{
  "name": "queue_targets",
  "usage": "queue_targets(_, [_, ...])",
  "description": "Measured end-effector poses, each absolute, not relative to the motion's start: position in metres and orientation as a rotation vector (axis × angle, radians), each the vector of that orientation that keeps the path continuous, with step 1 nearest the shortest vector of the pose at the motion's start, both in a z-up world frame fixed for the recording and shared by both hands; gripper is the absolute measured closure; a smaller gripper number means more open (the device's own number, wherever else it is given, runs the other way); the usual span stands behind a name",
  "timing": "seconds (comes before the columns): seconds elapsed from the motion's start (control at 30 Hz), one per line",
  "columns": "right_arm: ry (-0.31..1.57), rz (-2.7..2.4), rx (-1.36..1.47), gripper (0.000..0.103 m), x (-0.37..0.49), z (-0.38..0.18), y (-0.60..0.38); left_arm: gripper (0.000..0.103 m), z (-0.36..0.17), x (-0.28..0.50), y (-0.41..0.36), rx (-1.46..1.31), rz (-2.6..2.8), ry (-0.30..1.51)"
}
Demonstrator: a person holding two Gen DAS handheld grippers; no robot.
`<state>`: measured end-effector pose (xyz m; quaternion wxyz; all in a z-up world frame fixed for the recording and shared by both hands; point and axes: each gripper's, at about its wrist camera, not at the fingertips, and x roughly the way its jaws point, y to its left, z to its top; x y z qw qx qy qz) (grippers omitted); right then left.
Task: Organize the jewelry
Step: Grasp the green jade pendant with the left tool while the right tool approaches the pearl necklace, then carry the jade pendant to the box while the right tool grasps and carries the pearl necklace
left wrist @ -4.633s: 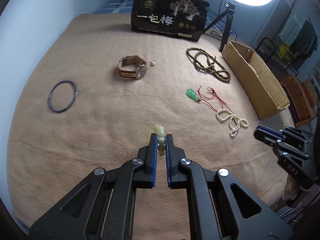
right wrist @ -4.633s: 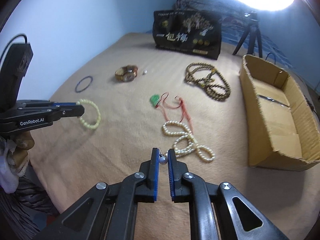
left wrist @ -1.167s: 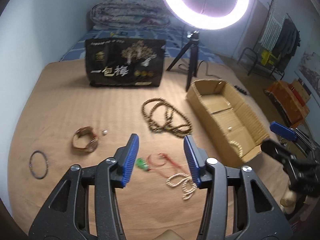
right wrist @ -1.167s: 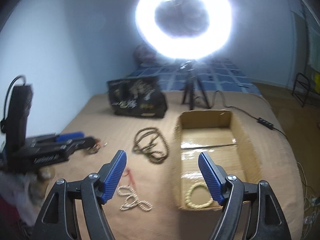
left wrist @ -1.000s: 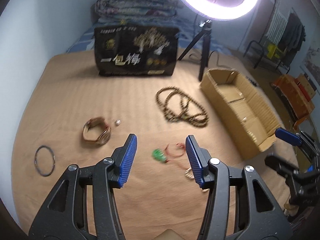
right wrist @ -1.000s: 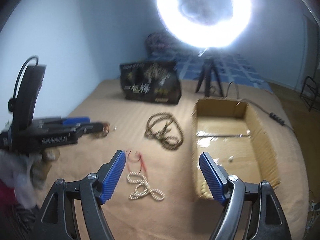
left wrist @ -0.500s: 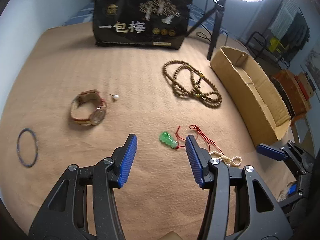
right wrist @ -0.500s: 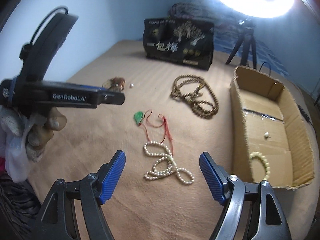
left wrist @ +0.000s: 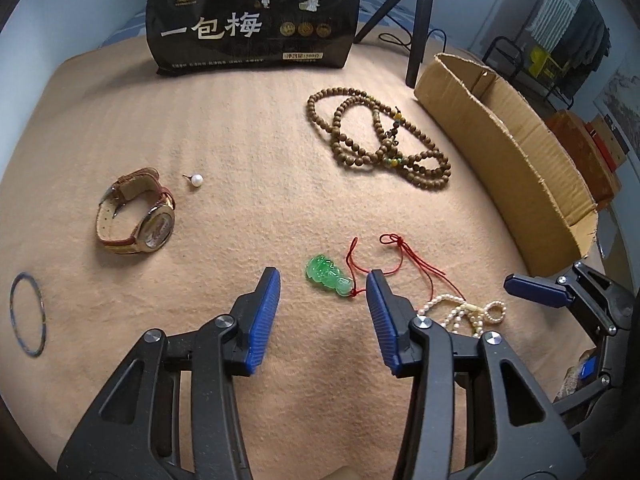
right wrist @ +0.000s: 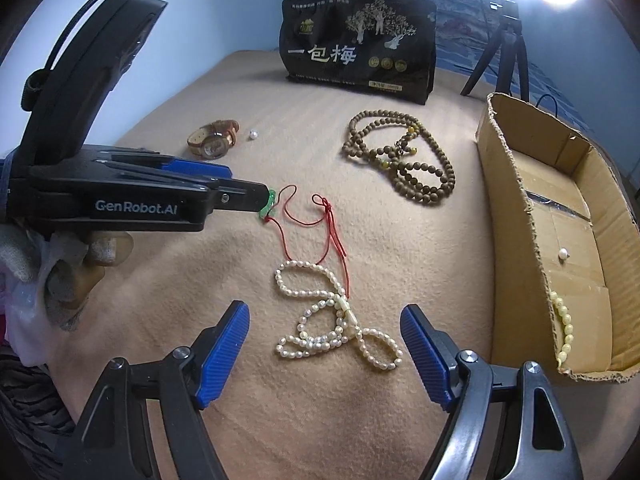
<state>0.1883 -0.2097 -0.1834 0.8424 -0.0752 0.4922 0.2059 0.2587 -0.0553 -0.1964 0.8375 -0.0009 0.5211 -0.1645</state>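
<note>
My left gripper [left wrist: 323,276] is open and empty, low over the tan blanket, with the green pendant [left wrist: 329,276] on its red cord [left wrist: 404,250] lying just ahead between the fingertips. My right gripper [right wrist: 325,312] is open and empty over the white pearl necklace [right wrist: 332,320]. The brown bead necklace [left wrist: 376,136], the watch [left wrist: 138,216], a loose pearl stud [left wrist: 197,179] and a dark bangle [left wrist: 27,314] lie on the blanket. The cardboard box [right wrist: 516,208] holds a pale bead bracelet [right wrist: 562,324] and a pearl stud [right wrist: 563,254].
A black printed bag [left wrist: 256,16] stands at the back of the blanket. A tripod leg [left wrist: 418,28] stands beside the box's far end. The blanket's right edge runs just past the box. The left gripper's body [right wrist: 120,196] reaches across the left of the right wrist view.
Both grippers have come down from above the box toward the blanket. The left one has closed in on the green pendant, the right one on the pearl necklace. Both stay open.
</note>
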Motion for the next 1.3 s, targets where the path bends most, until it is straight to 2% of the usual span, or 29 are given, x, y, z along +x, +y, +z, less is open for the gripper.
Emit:
queue_targets(0.37, [1.068, 0.420, -0.157, 0.023, 0.196, -0.195, -0.209, 0.057, -0.210, 0.262, -0.073, 0.061, -0.388, 1.100])
queue_targets(0.7, [1.087, 0.404, -0.152, 0.023, 0.203, -0.203, -0.205, 0.076, -0.214, 0.263, -0.076, 0.121, -0.378, 1.082])
queue_targets(0.77, [1.094, 0.399, -0.174, 0.023, 0.203, -0.205, -0.202, 0.076, -0.214, 0.262, -0.075, 0.123, -0.379, 1.082])
queue_targets(0.83, [1.097, 0.391, -0.208, 0.027, 0.203, -0.207, -0.197, 0.077, -0.214, 0.262, -0.075, 0.123, -0.379, 1.081])
queue_targets(0.9, [1.102, 0.392, -0.225, 0.040, 0.203, -0.206, -0.194, 0.079, -0.213, 0.261, -0.075, 0.132, -0.373, 1.077])
queue_targets(0.93, [1.105, 0.391, -0.229, 0.044, 0.203, -0.206, -0.193, 0.087, -0.213, 0.261, -0.075, 0.135, -0.370, 1.075])
queue_targets(1.0, [1.112, 0.390, -0.223, 0.063, 0.204, -0.204, -0.195, 0.087, -0.213, 0.261, -0.074, 0.132, -0.365, 1.076])
queue_targets(1.3, [1.147, 0.395, -0.195, 0.098, 0.201, -0.201, -0.205, 0.087, -0.212, 0.257, -0.071, 0.131, -0.346, 1.068])
